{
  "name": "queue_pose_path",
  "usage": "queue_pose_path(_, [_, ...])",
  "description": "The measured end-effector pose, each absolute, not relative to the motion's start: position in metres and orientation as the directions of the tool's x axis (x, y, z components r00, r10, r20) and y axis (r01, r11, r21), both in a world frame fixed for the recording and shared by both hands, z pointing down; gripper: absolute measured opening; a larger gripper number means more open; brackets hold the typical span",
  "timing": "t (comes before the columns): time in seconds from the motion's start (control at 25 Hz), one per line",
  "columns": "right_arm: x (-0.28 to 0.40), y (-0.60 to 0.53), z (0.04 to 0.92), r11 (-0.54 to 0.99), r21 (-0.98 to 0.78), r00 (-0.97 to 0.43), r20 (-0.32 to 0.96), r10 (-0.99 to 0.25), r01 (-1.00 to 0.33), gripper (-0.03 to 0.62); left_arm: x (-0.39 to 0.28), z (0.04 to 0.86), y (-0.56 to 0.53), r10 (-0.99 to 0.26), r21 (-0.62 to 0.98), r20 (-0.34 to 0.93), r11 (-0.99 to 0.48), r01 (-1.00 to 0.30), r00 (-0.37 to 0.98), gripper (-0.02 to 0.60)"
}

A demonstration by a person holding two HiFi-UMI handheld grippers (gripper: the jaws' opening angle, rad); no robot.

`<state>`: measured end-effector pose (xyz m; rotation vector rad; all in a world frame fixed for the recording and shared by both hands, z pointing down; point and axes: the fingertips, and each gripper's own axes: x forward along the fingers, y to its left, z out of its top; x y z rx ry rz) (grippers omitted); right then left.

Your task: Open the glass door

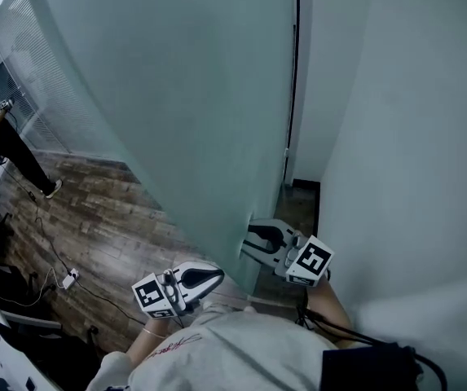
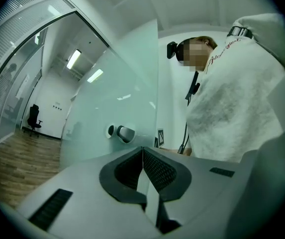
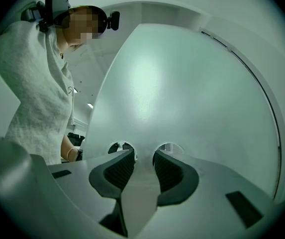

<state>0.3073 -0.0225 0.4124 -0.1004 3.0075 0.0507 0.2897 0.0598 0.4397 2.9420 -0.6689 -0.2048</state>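
Note:
The frosted glass door [image 1: 176, 96] stands ajar, with its free edge just in front of me. My right gripper [image 1: 252, 239] is on the door's right face at the handle fitting [image 1: 246, 235]. In the right gripper view its jaws [image 3: 143, 156] stand apart, tips at the glass [image 3: 182, 93] between two round mounts [image 3: 120, 147]. Nothing shows between the pads. My left gripper [image 1: 219, 277] hangs low on the door's other side, shut and empty [image 2: 142, 149]. Beyond it, a short steel handle [image 2: 125, 133] sticks out of the glass [image 2: 117, 98].
A white wall [image 1: 412, 177] closes in on the right, with a dark door-frame strip [image 1: 294, 80] beside it. On the wooden floor [image 1: 103, 218] to the left lie cables and a power strip [image 1: 68, 279]. A person [image 1: 5, 141] stands far left. An office chair [image 2: 33, 117] stands far back.

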Motion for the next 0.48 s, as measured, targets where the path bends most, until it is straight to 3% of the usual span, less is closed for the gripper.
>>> queue_pose_path(0.48, [0.371, -0.019, 0.413, 0.993, 0.005, -0.984, -0.138, -0.113, -0.115, 0.133, 0.318, 0.434, 0.054, -0.361, 0.136, -0.136, -0.929, -0.344, 0.923, 0.018])
